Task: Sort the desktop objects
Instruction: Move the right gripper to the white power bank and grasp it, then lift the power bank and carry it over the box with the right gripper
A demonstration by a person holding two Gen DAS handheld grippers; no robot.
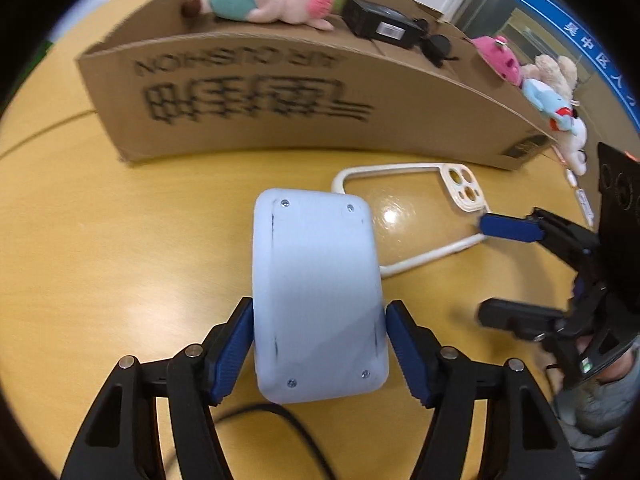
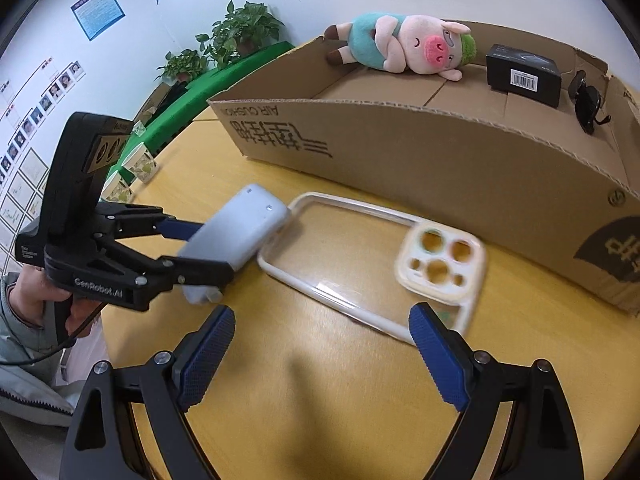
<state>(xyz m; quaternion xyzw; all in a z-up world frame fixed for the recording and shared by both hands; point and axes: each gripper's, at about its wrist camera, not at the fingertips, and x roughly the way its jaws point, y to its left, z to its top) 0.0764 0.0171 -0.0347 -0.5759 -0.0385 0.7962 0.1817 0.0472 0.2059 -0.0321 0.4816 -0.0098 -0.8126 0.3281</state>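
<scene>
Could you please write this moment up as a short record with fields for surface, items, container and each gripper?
surface: yellow wooden table
left gripper: pads against the sides of the pale blue device
right gripper: open, empty, near the phone case
container: cardboard box
in box: pig plush, black box, sunglasses
</scene>
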